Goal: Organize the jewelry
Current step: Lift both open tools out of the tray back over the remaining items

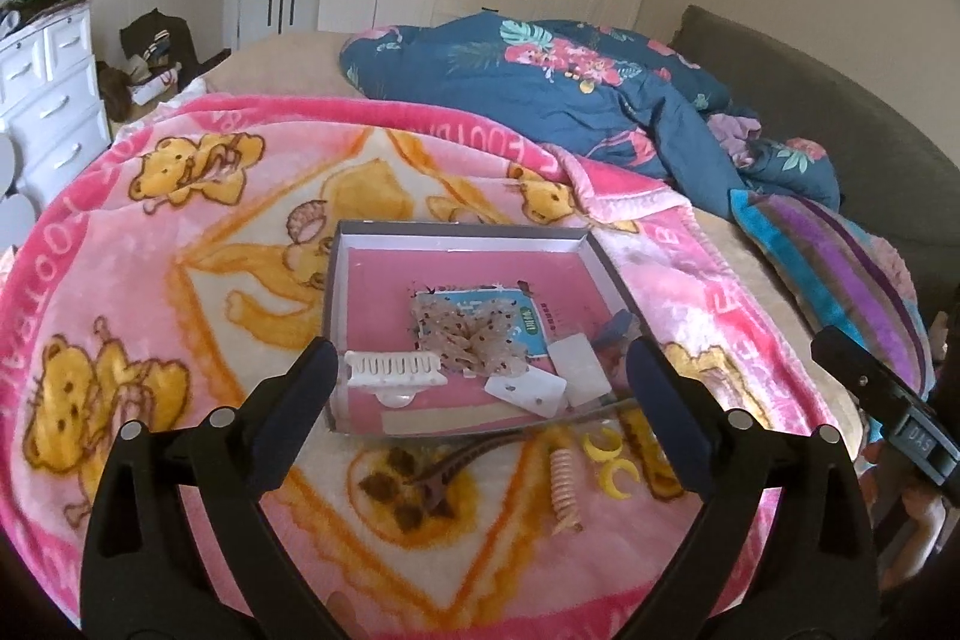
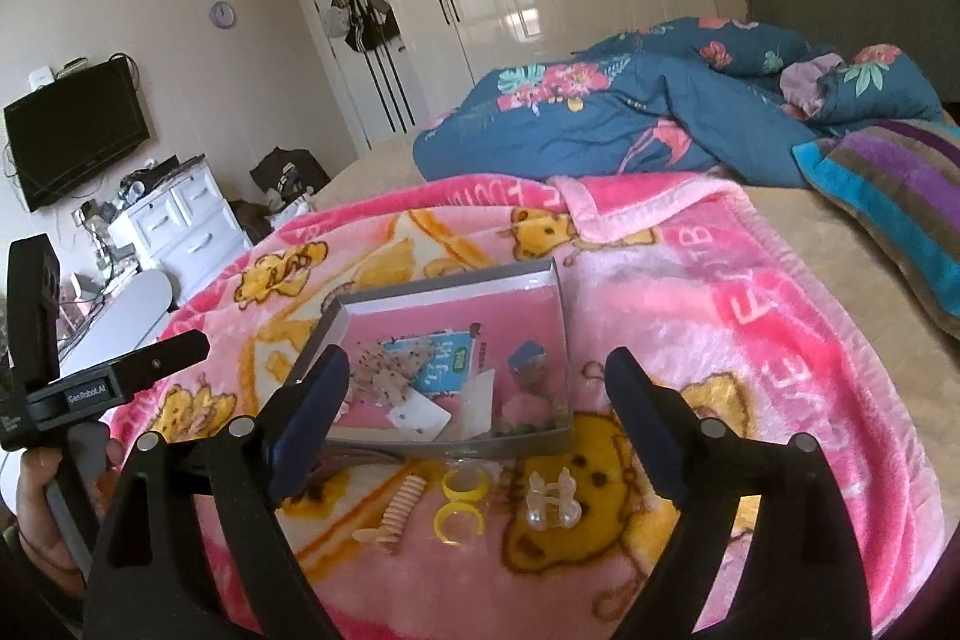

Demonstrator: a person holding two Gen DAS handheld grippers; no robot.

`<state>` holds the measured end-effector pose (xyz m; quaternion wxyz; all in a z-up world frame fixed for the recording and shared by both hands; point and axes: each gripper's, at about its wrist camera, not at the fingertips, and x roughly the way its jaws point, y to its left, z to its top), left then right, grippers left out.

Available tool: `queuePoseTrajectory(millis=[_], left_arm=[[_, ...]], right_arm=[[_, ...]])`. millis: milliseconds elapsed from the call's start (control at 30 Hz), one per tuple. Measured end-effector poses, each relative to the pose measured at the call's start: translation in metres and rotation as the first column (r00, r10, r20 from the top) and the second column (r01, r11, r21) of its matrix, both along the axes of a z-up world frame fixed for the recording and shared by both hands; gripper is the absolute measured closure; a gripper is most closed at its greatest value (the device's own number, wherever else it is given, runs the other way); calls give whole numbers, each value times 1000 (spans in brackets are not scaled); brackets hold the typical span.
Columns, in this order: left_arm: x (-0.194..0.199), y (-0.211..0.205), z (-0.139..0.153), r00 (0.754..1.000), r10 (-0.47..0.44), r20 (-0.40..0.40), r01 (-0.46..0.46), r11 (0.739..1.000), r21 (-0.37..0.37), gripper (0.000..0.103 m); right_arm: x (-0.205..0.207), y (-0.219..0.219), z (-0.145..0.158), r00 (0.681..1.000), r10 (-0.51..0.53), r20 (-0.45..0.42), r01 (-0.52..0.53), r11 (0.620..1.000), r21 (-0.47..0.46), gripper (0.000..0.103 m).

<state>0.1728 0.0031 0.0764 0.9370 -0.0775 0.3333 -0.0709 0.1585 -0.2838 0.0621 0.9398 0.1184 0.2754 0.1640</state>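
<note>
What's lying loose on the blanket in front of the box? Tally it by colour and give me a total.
Yellow open rings: 2
Peach spiral clip: 1
Brown hair clip: 1
Clear claw clip: 1
Total: 5

The black body of the left claw [image 2: 114, 388], at the left edge of the right wrist view, bears a small label reading "GenRobot.AI". The pink plush bear-print blanket [image 2: 750, 316] carries large pale letters along its border, too distorted to read whole.
</note>
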Motion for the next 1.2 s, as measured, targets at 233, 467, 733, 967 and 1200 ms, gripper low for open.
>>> queuePoseTrajectory(millis=[233, 467, 733, 967, 1200], left_arm=[[-24, 4, 20, 999, 7, 38, -7, 1000, 2, 11], [-49, 2, 37, 997, 3, 78, -4, 1000, 5, 10], [-74, -8, 48, 995, -8, 104, 5, 999, 34, 10], [-89, -10, 35, 996, 6, 84, -10, 999, 52, 10], [-97, -14, 14, 999, 12, 40, -15, 997, 79, 9]], right_arm=[[-22, -3, 17, 999, 6, 32, -6, 1000, 2, 15], [-39, -2, 35, 998, 25, 61, -24, 1000, -12, 15], [-61, 0, 46, 995, 51, 83, -49, 998, -29, 15], [-75, 1, 36, 996, 68, 59, -64, 996, -56, 7], [-84, -3, 21, 998, 60, 34, -57, 995, -76, 6]])
